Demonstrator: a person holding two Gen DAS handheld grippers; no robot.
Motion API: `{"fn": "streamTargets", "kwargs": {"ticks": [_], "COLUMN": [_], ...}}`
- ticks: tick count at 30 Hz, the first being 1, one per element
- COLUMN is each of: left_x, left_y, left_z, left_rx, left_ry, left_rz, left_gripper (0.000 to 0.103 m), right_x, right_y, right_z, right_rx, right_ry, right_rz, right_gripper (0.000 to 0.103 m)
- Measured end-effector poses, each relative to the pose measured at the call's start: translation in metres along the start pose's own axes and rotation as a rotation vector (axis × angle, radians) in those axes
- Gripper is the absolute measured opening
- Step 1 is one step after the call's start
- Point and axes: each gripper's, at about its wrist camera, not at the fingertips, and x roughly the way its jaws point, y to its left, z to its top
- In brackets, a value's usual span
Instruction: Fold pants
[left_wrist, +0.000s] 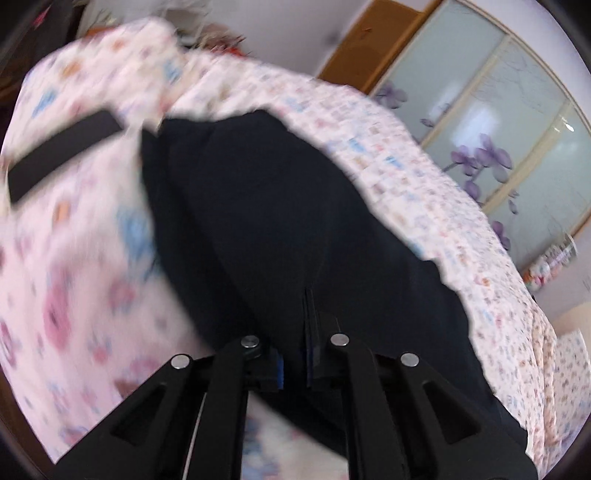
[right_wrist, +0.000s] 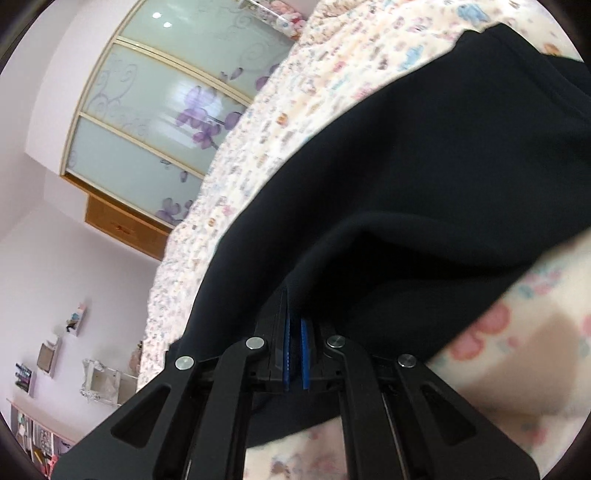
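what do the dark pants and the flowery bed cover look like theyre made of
Pants: probably a smooth, matte knit or soft woven cloth, dark navy or black; it drapes in soft rounded folds with no shine. Bed cover: likely light printed cotton, pale pink with small floral figures; it looks matte and slightly crinkled along its edge. Blur hides the weave of both.

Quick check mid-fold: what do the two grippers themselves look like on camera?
Both match: the left gripper and right gripper are matte black, with angular linkage arms with cut-out slots, round silver pivot pins, and blue ribbed pads on the inner finger faces. No cables or sleeves visible.
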Motion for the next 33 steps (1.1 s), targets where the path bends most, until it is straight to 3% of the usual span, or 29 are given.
{"fn": "streamTargets", "kwargs": {"ticks": [5,6,7,8,9,11,13,16,18,20,25,33], "left_x": [-0.002,-0.010,-0.017,-0.031,-0.043,-0.063,-0.079,-0.085,-0.077,-0.072,-0.071,-0.075], "left_y": [0.001,-0.001,-0.002,-0.005,-0.007,-0.018,-0.031,-0.057,-0.078,-0.091,-0.120,-0.118], "left_z": [-0.014,-0.015,-0.018,-0.025,-0.032,-0.045,-0.058,-0.081,-0.102,-0.121,-0.130,-0.135], "left_rx": [0.041,0.047,0.050,0.056,0.058,0.058,0.061,0.088,0.200,0.317,0.489,0.478], "left_ry": [-0.040,-0.052,-0.074,-0.132,-0.188,-0.288,-0.345,-0.365,-0.348,-0.357,-0.321,-0.314], "left_rz": [0.055,0.062,0.077,0.113,0.152,0.170,0.126,-0.007,-0.129,-0.198,-0.274,-0.310], "left_gripper": [0.019,0.031,0.050,0.059,0.079,0.087,0.095,0.099,0.099,0.099,0.101,0.101], "right_x": [0.002,0.001,-0.001,-0.002,-0.004,-0.016,-0.036,-0.081,-0.112,-0.136,-0.144,-0.103], "right_y": [-0.003,-0.004,-0.003,-0.003,-0.002,-0.005,-0.007,-0.012,-0.027,-0.050,-0.075,-0.066], "right_z": [-0.003,-0.003,-0.004,-0.004,-0.004,-0.007,-0.011,0.000,0.021,0.046,0.086,0.117], "right_rx": [0.002,-0.001,0.000,0.002,0.005,0.028,0.014,-0.031,-0.004,0.046,0.012,-0.141], "right_ry": [0.041,0.057,0.077,0.101,0.129,0.181,0.169,0.062,-0.040,-0.105,-0.110,-0.071], "right_rz": [-0.044,-0.051,-0.058,-0.057,-0.050,-0.004,0.025,0.023,-0.026,-0.107,-0.270,-0.297], "right_gripper": [0.006,0.006,0.007,0.014,0.021,0.059,0.058,0.051,0.050,0.048,0.048,0.045]}}
